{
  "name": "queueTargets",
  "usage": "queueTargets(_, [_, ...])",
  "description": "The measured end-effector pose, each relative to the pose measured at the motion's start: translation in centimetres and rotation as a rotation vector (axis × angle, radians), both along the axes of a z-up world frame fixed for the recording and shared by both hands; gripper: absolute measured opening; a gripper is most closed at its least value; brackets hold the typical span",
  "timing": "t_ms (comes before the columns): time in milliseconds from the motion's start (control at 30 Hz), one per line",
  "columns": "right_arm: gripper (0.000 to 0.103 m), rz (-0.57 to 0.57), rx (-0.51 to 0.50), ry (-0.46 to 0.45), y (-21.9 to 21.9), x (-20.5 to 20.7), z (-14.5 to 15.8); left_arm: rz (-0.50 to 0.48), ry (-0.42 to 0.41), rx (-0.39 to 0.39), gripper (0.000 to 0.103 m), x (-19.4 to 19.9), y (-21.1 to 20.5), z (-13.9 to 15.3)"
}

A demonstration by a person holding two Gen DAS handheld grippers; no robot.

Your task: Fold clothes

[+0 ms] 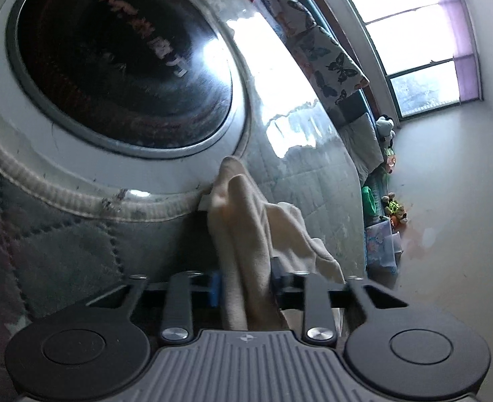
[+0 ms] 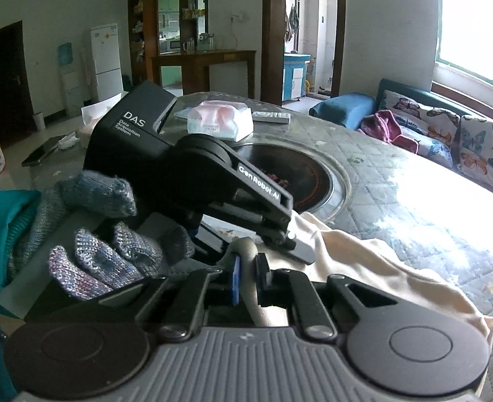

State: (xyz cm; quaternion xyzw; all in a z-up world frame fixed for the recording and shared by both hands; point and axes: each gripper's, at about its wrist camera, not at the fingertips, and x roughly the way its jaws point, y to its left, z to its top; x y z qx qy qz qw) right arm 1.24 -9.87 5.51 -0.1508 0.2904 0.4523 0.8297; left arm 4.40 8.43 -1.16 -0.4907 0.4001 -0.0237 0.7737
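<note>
A cream cloth garment [image 1: 246,221] is bunched between the fingers of my left gripper [image 1: 244,284], which is shut on it and holds it up over the quilted table cover. In the right wrist view the same cream garment [image 2: 363,261] trails right across the quilted table [image 2: 413,201]. My right gripper [image 2: 248,281] is shut on a fold of it, right beside the left gripper's black body [image 2: 192,167], held by a hand in a knitted glove [image 2: 112,258].
A round dark glass hotplate [image 1: 122,57] is set in the table [image 2: 306,174]. A tissue pack [image 2: 219,120] and remote [image 2: 271,117] lie at the far side. A butterfly-print sofa [image 2: 464,134] stands by the window. A fridge [image 2: 105,60] is far left.
</note>
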Motion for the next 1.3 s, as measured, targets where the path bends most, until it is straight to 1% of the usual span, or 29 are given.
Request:
queueTargets(33, [0.01,-0.001,0.002,0.008,0.0,0.1,-0.1,0.0,-0.001,0.0,0.022,0.0,0.1,-0.1])
queueTargets(100, [0.016,-0.012,0.019,0.022,-0.3,0.3,-0.3,-0.007,-0.004,0.01,0.021,-0.1,0.2,0.0])
queueTargets(167, [0.019,-0.034,0.033,0.031,-1.1,0.4,-0.3,-0.014,-0.007,0.021,0.021,-0.1,0.2,0.0])
queueTargets(300, [0.019,-0.11,0.058,0.032,-3.4,0.6,0.0,-0.03,-0.014,0.05,0.02,-0.2,0.2,0.3])
queueTargets(533, [0.022,-0.376,0.044,0.017,-9.7,4.3,-0.6,-0.041,-0.012,0.079,0.021,-0.3,-0.3,0.8])
queueTargets(600, [0.029,-0.462,0.037,0.011,-11.9,5.3,-1.3,-0.043,-0.012,0.091,0.021,0.0,-0.5,0.9])
queueTargets(633, [0.031,-0.491,0.037,0.015,-12.6,5.8,-1.5,-0.045,-0.014,0.099,0.021,0.1,-0.6,1.0])
queueTargets(733, [0.034,-0.58,0.058,0.045,-15.0,7.7,-2.6,-0.047,-0.012,0.107,0.021,0.4,-0.6,0.9])
queueTargets(800, [0.041,-0.62,0.074,0.075,-16.5,8.9,-3.5,-0.048,-0.012,0.114,0.021,0.5,-0.7,0.9])
queueTargets(967, [0.043,-0.659,0.116,0.142,-17.9,10.7,-5.3,-0.054,-0.013,0.138,0.021,0.8,-0.8,1.1])
queueTargets(1067, [0.043,-0.655,0.142,0.155,-18.3,10.9,-5.7,-0.058,-0.014,0.152,0.021,0.9,-1.0,1.2])
queueTargets(1167, [0.037,-0.64,0.168,0.165,-18.4,10.9,-5.9,-0.057,-0.018,0.175,0.021,1.0,-1.2,1.3])
queueTargets(1200, [0.027,-0.633,0.177,0.171,-18.3,10.9,-5.9,-0.057,-0.018,0.183,0.021,1.0,-1.3,1.4])
queueTargets(1267, [0.014,-0.625,0.195,0.175,-18.4,10.8,-5.9,-0.059,-0.02,0.198,0.021,0.9,-1.5,1.5])
queueTargets(1300, [0.012,-0.627,0.202,0.171,-18.4,10.6,-5.8,-0.061,-0.019,0.207,0.021,0.9,-1.7,1.7])
